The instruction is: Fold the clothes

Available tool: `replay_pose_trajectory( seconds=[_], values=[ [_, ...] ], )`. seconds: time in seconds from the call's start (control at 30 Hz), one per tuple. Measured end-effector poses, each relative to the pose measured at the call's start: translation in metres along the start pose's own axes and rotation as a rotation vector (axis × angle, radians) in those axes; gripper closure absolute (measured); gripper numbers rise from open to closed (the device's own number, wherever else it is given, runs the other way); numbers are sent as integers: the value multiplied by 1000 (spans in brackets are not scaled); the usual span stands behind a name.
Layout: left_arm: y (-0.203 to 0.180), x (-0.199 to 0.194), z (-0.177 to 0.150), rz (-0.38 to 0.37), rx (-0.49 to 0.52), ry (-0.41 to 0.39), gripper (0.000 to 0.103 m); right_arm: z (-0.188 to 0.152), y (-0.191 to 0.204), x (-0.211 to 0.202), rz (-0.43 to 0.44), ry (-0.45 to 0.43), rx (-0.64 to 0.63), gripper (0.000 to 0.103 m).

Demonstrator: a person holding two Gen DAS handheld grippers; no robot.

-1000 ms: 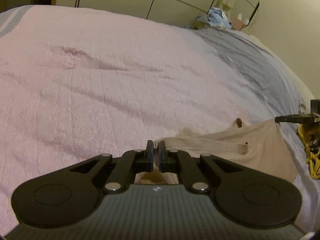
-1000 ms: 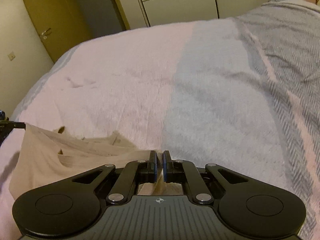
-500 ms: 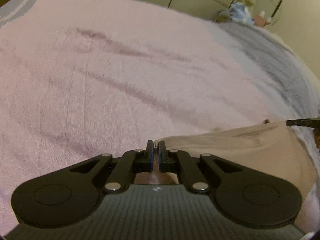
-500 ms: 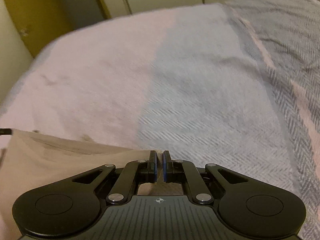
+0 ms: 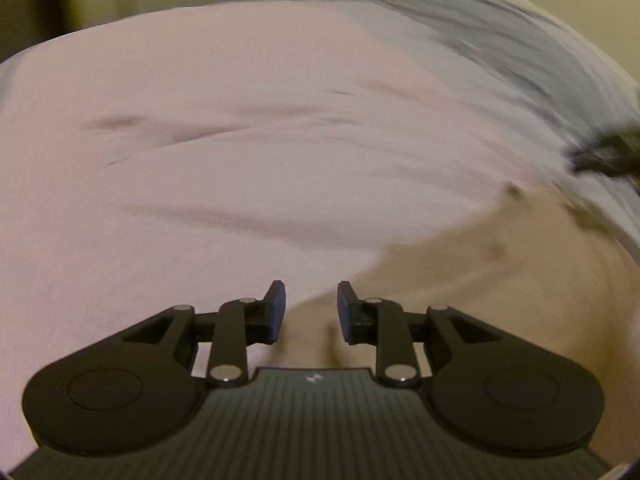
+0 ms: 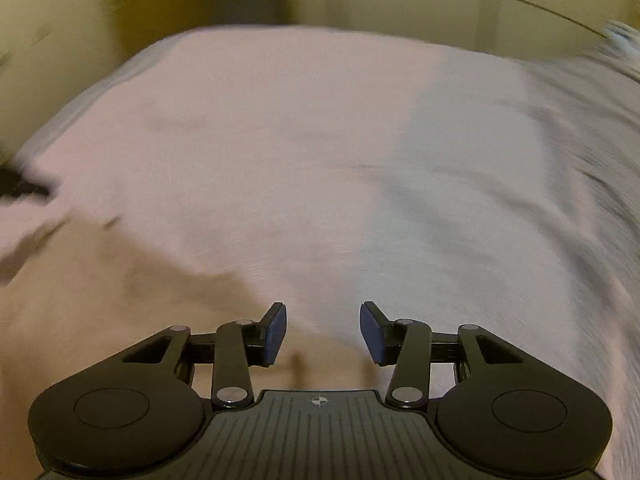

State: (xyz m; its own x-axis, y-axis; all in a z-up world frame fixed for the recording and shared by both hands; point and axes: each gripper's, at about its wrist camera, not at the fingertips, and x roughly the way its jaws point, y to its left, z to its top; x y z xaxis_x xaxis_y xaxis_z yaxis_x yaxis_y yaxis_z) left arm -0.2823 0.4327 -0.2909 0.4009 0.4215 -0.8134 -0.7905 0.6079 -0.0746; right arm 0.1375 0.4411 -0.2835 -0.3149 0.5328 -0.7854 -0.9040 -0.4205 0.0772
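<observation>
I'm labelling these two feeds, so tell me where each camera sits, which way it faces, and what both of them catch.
Left wrist: mounted on the left gripper, looking forward along its open jaws over the pink blanket; the beige garment lies ahead and to the right, and the other gripper shows blurred at the right edge.
Right wrist: mounted on the right gripper, jaws open, facing across the bed toward the cupboard doors; the garment lies to its left.
Shared: the blanket, the garment, each other's gripper at the frame edge.

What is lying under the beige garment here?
The beige garment lies on the pink blanket, beside its grey part. Whatever sits directly beneath the cloth is covered.
</observation>
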Motion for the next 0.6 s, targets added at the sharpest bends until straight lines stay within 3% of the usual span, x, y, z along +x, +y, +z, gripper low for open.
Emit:
replay_pose_trajectory(
  seconds=[0.07, 0.13, 0.23, 0.33, 0.5, 0.6],
  values=[
    [-23, 15, 8, -36, 125, 29, 77, 3, 21, 15, 37, 37, -123, 58],
    [-45, 30, 14, -56, 259, 55, 75, 6, 43, 30, 74, 75, -246, 66],
    [-65, 48, 13, -79, 395, 95, 75, 2, 50, 38, 77, 99, -325, 67],
    [-74, 62, 11, -50, 512, 132, 75, -2, 56, 46, 79, 123, -401, 68],
    [-71, 70, 13, -46, 515, 141, 76, -8, 66, 58, 82, 163, -527, 79],
    [-72, 72, 11, -44, 535, 155, 85, -9, 66, 61, 82, 164, -540, 83]
  ],
)
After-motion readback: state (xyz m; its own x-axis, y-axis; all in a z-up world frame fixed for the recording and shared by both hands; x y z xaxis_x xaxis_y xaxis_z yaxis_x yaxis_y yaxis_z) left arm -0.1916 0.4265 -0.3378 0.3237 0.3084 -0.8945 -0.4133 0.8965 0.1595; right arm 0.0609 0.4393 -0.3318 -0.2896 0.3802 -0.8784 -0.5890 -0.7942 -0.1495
